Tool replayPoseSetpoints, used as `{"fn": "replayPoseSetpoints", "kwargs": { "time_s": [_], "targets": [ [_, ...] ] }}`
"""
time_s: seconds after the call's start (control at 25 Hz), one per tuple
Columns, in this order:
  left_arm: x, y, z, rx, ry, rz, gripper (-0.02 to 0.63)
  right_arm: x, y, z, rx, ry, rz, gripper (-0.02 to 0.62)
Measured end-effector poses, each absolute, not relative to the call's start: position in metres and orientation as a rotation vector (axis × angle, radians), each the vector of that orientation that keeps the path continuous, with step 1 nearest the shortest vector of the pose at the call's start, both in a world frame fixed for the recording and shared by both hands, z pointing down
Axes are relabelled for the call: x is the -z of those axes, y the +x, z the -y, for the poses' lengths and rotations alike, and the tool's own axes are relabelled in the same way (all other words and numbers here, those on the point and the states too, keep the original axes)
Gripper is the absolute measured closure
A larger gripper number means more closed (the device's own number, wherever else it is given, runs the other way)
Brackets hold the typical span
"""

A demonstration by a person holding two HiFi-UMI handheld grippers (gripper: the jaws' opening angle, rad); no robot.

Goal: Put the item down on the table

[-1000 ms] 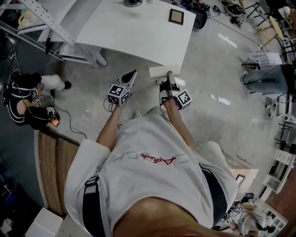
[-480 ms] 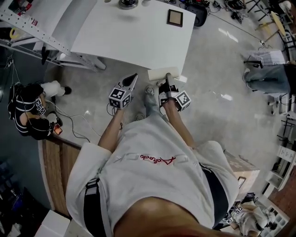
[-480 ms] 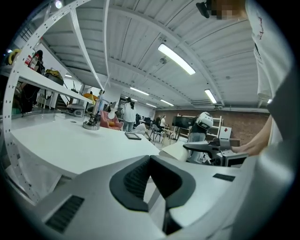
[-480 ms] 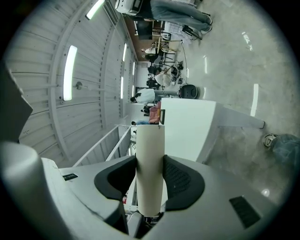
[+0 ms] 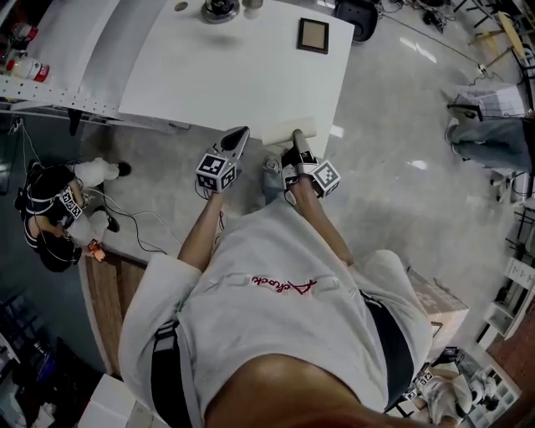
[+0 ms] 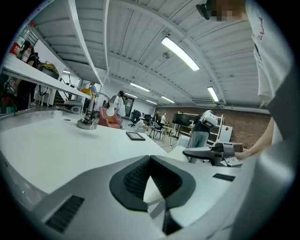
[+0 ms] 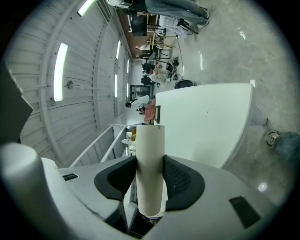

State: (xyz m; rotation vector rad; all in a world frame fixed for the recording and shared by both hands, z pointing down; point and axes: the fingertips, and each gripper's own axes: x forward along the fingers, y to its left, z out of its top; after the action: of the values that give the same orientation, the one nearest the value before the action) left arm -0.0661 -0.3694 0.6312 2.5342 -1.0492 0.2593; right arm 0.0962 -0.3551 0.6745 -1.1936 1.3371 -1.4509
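**Right tongs pinched a pale block at the tabletop's edge**

The right tongs (image 7: pixel 150 161) were clamped on a pale block (image 7: pixel 150 140). One dark pad pressed against each side of it, and the block stuck out past their tips. Seen from the head, the block (image 5: pixel 288 129) lay crosswise at the tips of the right tongs (image 5: pixel 296 140), over the near edge of the white tabletop (image 5: pixel 234 75) and close to its corner. Whether it touched the tabletop could not be told.

The left tongs (image 6: pixel 150 158) were pressed together at the tips, with nothing pinched between them. In the head view they sat just to the left of the block, apart from it, and pointed at the same tabletop edge.

Well beyond the right tongs, a dark frame (image 5: pixel 313 35) lay flat on the tabletop. Beyond the left tongs, a round metal thing (image 5: pixel 219 10) stood at the far edge. Grey floor (image 5: pixel 393 184) spread out to the right of the right tongs.
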Motion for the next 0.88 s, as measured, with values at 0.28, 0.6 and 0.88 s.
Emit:
{"fn": "replayPoseSetpoints", "kwargs": {
  "time_s": [0.28,0.6,0.88],
  "targets": [
    [-0.653,-0.06,0.379,-0.296,2.485,1.02,0.591,-0.697,0.095,0.355,1.503,-1.217,-1.314,0.42],
    [-0.674,-0.062,0.375,-0.318,2.43,1.016,0.591,-0.715,0.096,0.34,1.559,-1.25,-1.283,0.42],
    [-0.674,-0.065,0.38,-0.303,2.42,1.024,0.591,-0.719,0.087,0.363,1.583,-1.251,-1.294,0.42]
  ]
}}
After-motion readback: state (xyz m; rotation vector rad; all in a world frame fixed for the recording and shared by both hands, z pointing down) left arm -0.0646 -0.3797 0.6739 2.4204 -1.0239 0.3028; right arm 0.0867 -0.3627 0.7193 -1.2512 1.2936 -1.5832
